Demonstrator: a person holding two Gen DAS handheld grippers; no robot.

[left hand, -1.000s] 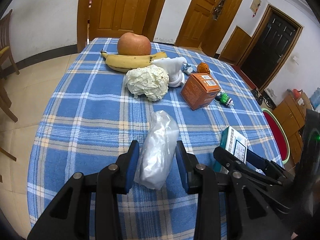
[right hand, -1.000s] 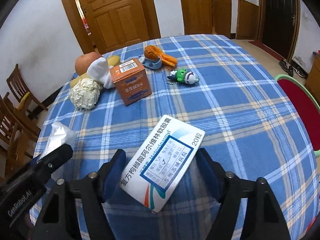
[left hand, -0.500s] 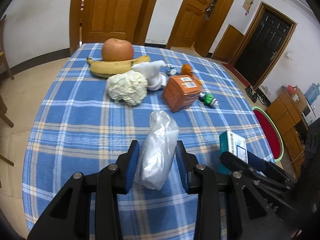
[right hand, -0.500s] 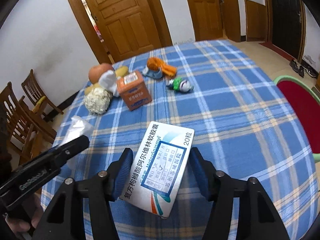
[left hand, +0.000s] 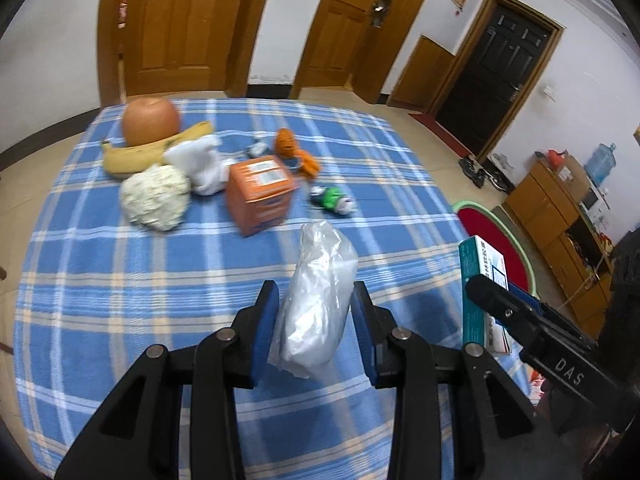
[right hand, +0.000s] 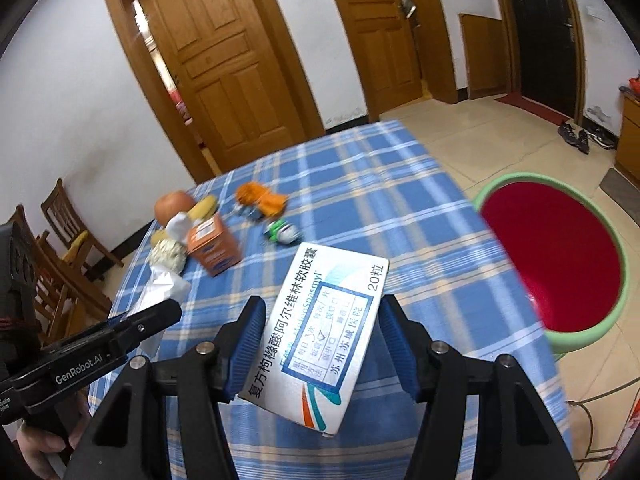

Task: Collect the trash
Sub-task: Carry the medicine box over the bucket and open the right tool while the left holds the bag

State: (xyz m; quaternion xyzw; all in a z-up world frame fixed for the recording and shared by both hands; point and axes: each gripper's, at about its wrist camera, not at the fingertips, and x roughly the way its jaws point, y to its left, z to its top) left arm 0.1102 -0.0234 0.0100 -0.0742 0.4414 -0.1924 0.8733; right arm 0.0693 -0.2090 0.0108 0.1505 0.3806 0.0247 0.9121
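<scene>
My left gripper [left hand: 314, 300] is shut on a crumpled clear plastic bag [left hand: 320, 288] and holds it above the blue plaid tablecloth [left hand: 120, 288]. My right gripper [right hand: 322, 320] is shut on a white medicine box [right hand: 324, 332] with blue Chinese print, lifted above the table; the box also shows in the left wrist view [left hand: 482, 288]. A crumpled paper ball [left hand: 155, 196], a white tissue [left hand: 202, 164] and an orange box [left hand: 260, 194] lie further back on the table. A red basin with a green rim [right hand: 556, 256] stands on the floor right of the table.
An apple [left hand: 150, 120] and a banana [left hand: 148, 156] lie at the far left of the table. An orange toy [left hand: 296, 152] and a small green toy [left hand: 332, 198] lie behind the orange box. Wooden chairs [right hand: 64, 236] stand left of the table. Doors are behind.
Both grippers have risen and drawn back from the table with their loads, turning to the right. The red basin has come fully into the right wrist view.
</scene>
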